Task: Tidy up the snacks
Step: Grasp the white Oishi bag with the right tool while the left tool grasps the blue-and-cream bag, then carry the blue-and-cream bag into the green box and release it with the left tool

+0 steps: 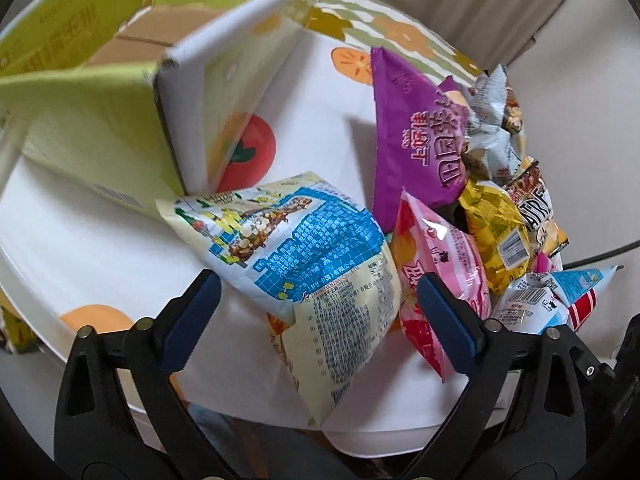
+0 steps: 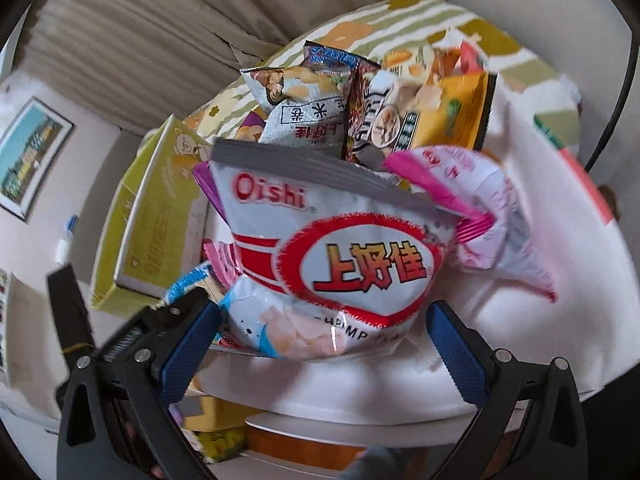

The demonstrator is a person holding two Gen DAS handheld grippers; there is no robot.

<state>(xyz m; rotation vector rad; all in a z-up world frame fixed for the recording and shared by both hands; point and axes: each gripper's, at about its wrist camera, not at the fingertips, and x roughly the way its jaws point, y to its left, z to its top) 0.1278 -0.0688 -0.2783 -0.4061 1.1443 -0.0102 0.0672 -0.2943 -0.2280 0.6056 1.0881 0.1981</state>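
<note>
A cream and blue snack bag (image 1: 312, 260) lies on the table between the fingers of my left gripper (image 1: 320, 312). The blue pads stand just off its two sides, so the gripper is open. In the right wrist view a white and red Oishi shrimp bag (image 2: 340, 260) sits between the fingers of my right gripper (image 2: 322, 328), which is open too, with its pads close beside the bag's lower corners. An open yellow-green cardboard box (image 1: 100, 100) (image 2: 148, 216) stands at the left.
A pile of bags fills the right of the table: purple (image 1: 416, 128), pink (image 1: 440, 256), gold (image 1: 496, 232), silver (image 2: 304, 116), orange (image 2: 452, 116). A fruit-print tablecloth (image 1: 300, 100) covers the round table, whose front edge (image 1: 380, 440) is near. A curtain (image 2: 140, 40) hangs behind.
</note>
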